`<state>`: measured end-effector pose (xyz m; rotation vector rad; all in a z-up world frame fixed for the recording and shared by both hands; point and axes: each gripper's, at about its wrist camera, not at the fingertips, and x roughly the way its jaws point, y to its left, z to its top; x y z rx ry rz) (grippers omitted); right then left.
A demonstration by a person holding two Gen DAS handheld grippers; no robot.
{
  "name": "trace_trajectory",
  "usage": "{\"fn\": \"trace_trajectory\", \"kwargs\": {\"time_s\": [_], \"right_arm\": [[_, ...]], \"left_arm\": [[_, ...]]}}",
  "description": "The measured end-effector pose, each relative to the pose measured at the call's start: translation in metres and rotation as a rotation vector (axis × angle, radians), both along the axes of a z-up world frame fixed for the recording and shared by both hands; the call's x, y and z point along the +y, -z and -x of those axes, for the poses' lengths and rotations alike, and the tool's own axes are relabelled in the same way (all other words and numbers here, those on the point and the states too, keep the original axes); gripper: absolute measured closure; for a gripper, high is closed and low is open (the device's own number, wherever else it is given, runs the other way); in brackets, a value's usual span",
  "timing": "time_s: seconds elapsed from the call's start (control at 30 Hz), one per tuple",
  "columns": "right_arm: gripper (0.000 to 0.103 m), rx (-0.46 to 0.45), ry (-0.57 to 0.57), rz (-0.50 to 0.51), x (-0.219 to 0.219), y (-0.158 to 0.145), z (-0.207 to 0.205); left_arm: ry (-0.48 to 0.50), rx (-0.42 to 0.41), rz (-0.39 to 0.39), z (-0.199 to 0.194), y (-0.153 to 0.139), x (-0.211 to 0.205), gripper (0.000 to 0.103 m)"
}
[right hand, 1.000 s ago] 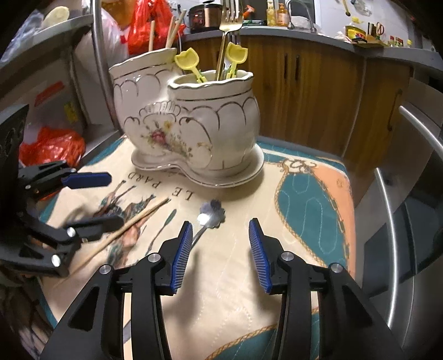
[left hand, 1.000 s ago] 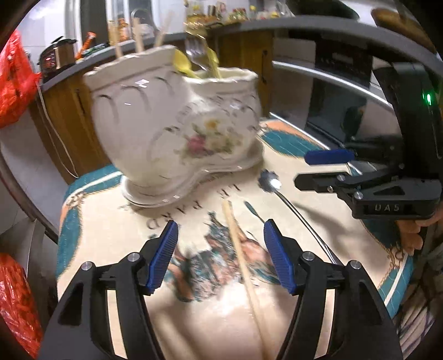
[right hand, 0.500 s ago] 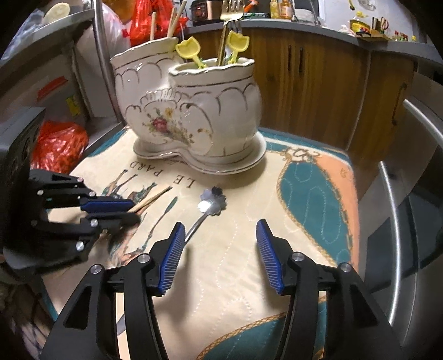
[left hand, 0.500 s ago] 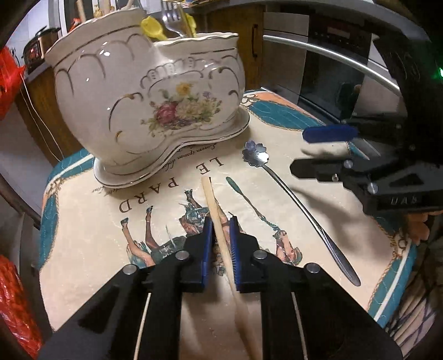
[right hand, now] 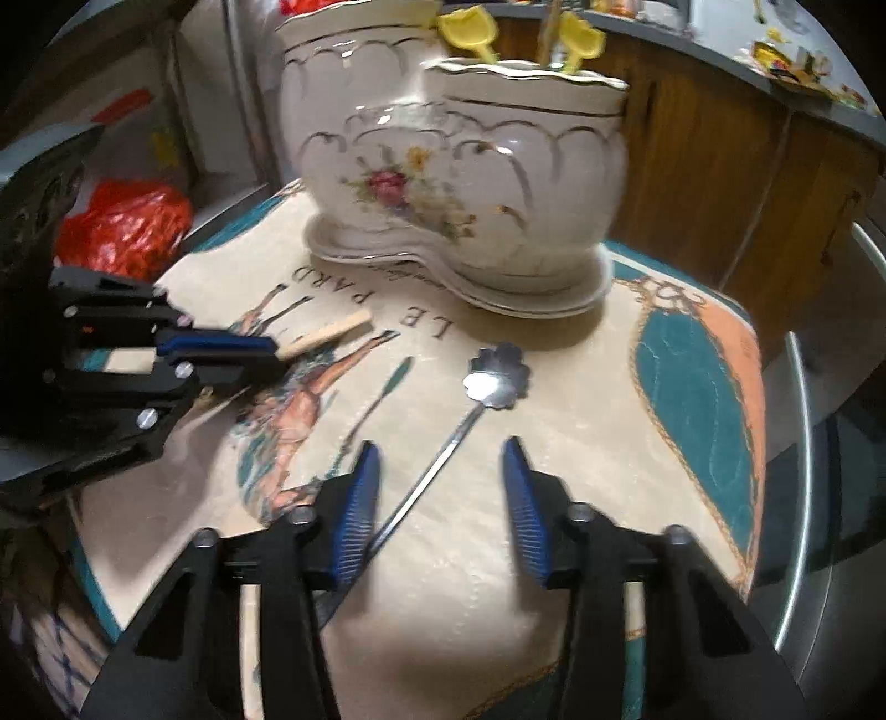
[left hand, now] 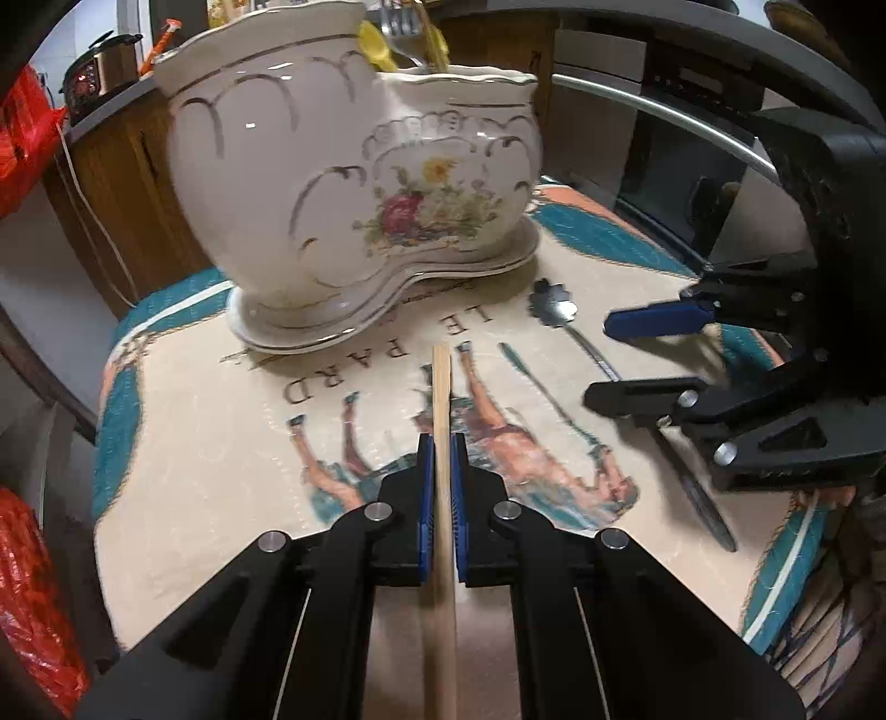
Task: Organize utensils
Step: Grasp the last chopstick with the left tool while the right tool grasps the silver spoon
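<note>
My left gripper [left hand: 441, 454] is shut on a wooden chopstick [left hand: 441, 399], whose tip points toward the white floral ceramic utensil holder [left hand: 354, 183]. From the right wrist view the chopstick [right hand: 332, 330] pokes out of the left gripper [right hand: 266, 354], just above the cloth. A metal spoon with a flower-shaped bowl [right hand: 498, 376] lies on the printed cloth, its handle running between the fingers of my open right gripper [right hand: 440, 471]. In the left wrist view the spoon [left hand: 554, 307] lies beside the right gripper [left hand: 620, 360]. The holder [right hand: 459, 183] holds yellow spoons [right hand: 465, 27] and a fork.
The printed cloth [left hand: 221, 443] covers a small table. Red plastic bags [right hand: 124, 224] sit at the left. Wooden cabinets [right hand: 720, 166] stand behind the holder, and an oven handle bar [left hand: 664, 122] runs along the right.
My left gripper closed on the chopstick and lifted its tip off the cloth. My right gripper moved forward and down over the spoon handle, still open.
</note>
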<state>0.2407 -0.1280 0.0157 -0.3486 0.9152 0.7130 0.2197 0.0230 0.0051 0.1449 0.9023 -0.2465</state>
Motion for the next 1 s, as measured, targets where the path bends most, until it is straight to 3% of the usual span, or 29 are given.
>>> {"fn": "trace_trajectory", "kwargs": {"time_s": [0.03, 0.1, 0.33, 0.43, 0.63, 0.87, 1.0], "right_arm": [[0.08, 0.01, -0.026, 0.012, 0.002, -0.002, 0.001], [0.088, 0.029, -0.078, 0.052, 0.007, -0.003, 0.001], [0.098, 0.084, -0.193, 0.222, 0.011, -0.008, -0.002], [0.098, 0.115, -0.192, 0.267, 0.011, -0.009, -0.003], [0.096, 0.23, -0.138, 0.302, 0.012, -0.01, -0.022], [0.096, 0.305, -0.158, 0.403, 0.027, -0.007, -0.03], [0.096, 0.29, -0.184, 0.466, 0.047, -0.005, -0.029]], "left_arm": [[-0.003, 0.004, 0.004, -0.001, 0.0, 0.002, 0.097], [-0.018, 0.004, 0.003, 0.0, -0.001, 0.01, 0.097], [-0.037, 0.014, 0.011, 0.004, -0.002, 0.024, 0.097], [-0.034, 0.025, 0.005, 0.004, 0.0, 0.025, 0.097], [-0.003, 0.052, -0.091, 0.0, 0.001, 0.015, 0.096], [0.078, 0.21, -0.204, -0.02, -0.006, 0.002, 0.095], [0.094, 0.287, -0.26, -0.031, -0.008, -0.001, 0.081]]}}
